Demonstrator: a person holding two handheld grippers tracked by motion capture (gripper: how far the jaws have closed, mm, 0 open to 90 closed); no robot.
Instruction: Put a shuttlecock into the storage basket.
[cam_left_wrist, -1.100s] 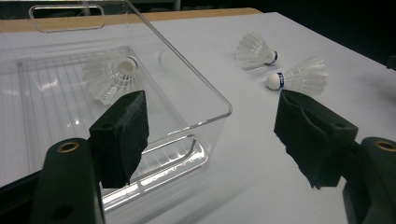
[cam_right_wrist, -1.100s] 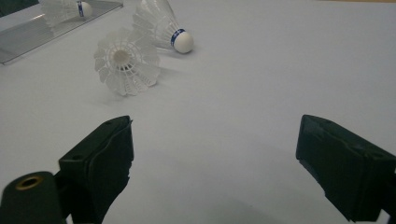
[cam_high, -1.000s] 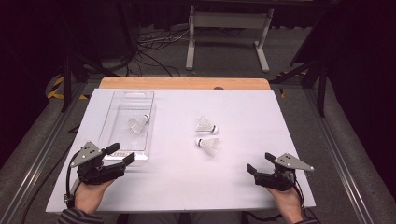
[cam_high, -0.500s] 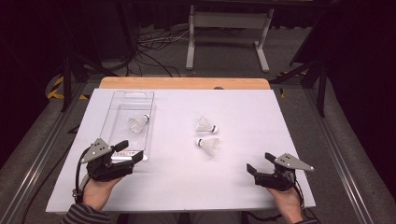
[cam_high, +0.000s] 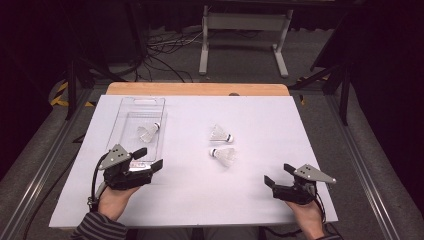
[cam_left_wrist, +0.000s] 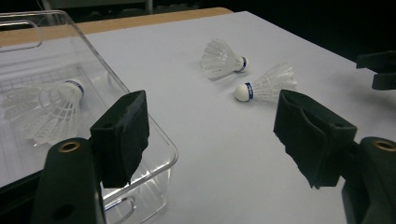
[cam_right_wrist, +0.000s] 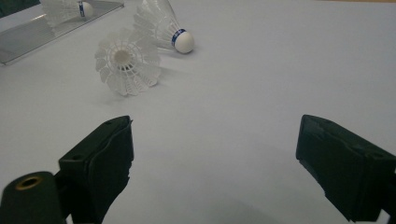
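Three white shuttlecocks with blue bands. One shuttlecock (cam_high: 148, 131) (cam_left_wrist: 51, 105) lies inside a clear plastic tray (cam_high: 142, 101) (cam_left_wrist: 154, 186) at the left. Two others lie on the white table sheet near the middle: the far shuttlecock (cam_high: 220, 134) (cam_left_wrist: 222, 58) (cam_right_wrist: 163, 25) and the near shuttlecock (cam_high: 223, 155) (cam_left_wrist: 266, 84) (cam_right_wrist: 126, 65). My left gripper (cam_high: 150, 157) (cam_left_wrist: 210, 135) is open and empty at the tray's near right corner, one jaw over the tray's rim. My right gripper (cam_high: 277, 175) (cam_right_wrist: 215, 158) is open and empty near the front right, pointing toward the two loose shuttlecocks.
The white sheet (cam_high: 250, 200) covers a wooden table whose far edge (cam_high: 197, 89) shows. Beyond it are cables and a metal stand (cam_high: 245, 30) on the floor. The other hand's gripper (cam_left_wrist: 378, 70) appears at the right edge of the left gripper view.
My left gripper has moved right and forward, up to the tray's near right corner. The right gripper and the shuttlecocks have stayed put.
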